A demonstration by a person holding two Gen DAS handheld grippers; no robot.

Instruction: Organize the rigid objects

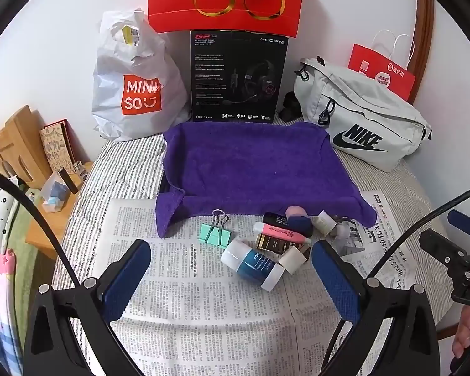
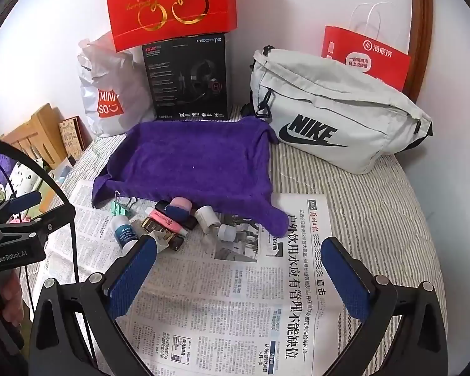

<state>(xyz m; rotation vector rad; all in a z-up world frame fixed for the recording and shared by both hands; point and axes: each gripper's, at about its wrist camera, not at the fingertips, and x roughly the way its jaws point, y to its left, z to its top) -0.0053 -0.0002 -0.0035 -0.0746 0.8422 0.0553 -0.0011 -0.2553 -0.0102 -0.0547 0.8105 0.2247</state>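
1. The purple towel-lined tray (image 1: 253, 169) sits empty on the bed, just behind the newspaper (image 1: 203, 297).
2. Left gripper (image 1: 232, 260) and right gripper (image 2: 238, 260): jaws spread wide, holding nothing.
3. The cluttered small items touch; I would take the outlying blue-and-white bottle (image 1: 253, 263) or the green binder clip (image 1: 214, 235) first, gripping across the narrow width.

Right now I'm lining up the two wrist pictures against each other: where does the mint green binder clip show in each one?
Left wrist view: the mint green binder clip lies left of centre on the newspaper, just before the purple towel.
Right wrist view: the clip sits far left of the small pile, partly hidden, at the towel's near left corner.
Shared landmark: the purple towel's near edge.
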